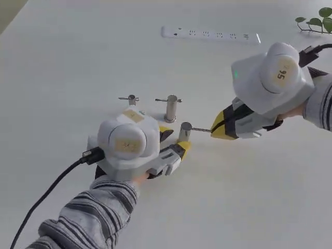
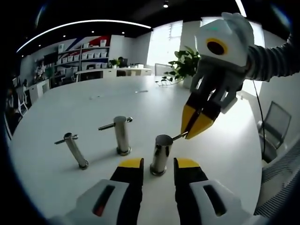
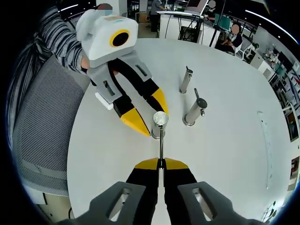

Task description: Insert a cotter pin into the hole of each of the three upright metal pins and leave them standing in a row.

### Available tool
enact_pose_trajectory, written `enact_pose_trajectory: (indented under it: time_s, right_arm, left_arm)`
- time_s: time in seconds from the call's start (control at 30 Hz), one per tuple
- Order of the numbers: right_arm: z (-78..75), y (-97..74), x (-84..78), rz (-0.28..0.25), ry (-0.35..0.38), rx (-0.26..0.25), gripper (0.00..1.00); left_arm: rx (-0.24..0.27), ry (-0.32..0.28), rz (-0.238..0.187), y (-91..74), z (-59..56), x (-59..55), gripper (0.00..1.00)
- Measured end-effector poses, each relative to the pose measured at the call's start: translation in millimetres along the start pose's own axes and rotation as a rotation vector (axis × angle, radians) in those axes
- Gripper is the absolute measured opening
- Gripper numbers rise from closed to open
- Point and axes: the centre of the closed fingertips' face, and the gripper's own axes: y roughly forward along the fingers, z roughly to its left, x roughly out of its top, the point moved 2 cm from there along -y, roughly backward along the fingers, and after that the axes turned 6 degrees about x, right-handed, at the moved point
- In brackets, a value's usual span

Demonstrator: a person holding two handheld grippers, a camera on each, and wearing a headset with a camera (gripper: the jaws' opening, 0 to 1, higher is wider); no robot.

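Three upright metal pins stand in a row on the white table. The far pin [image 1: 132,99] [image 2: 75,150] and the middle pin [image 1: 171,108] [image 2: 122,136] each carry a cotter pin through the head. My left gripper [image 1: 176,139] [image 2: 158,164] has its yellow-tipped jaws on either side of the near pin [image 1: 185,129] [image 2: 161,154] [image 3: 158,125], holding it at the base. My right gripper [image 1: 212,129] [image 3: 159,163] is shut on a thin cotter pin [image 1: 199,129] [image 3: 161,145], whose far end meets the near pin's head.
A white power strip [image 1: 210,35] lies at the back of the table, and a plant [image 1: 316,23] is at the back right. A black cable [image 1: 46,192] trails from the left gripper toward the table's near left. A grey chair [image 3: 42,131] stands beyond the table edge.
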Motion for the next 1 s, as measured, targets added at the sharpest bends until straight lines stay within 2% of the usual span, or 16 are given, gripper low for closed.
enact_pose_trajectory:
  time_s: [0.4, 0.7, 1.0]
  right_arm:
    - [1.5, -3.8, 3.0, -0.006, -0.006, -0.003, 0.0]
    - [2.1, -3.9, 5.2, 0.003, -0.015, -0.001, 0.0]
    - [2.7, -5.1, 6.9, 0.023, -0.031, -0.004, 0.0]
  left_arm:
    - [0.013, 0.0, 0.026, 7.2, -4.1, -1.4, 0.16]
    - [0.02, -0.014, 0.027, 9.8, -3.2, -0.7, 0.11]
    - [0.02, 0.021, 0.034, 10.5, -3.3, -3.9, 0.1]
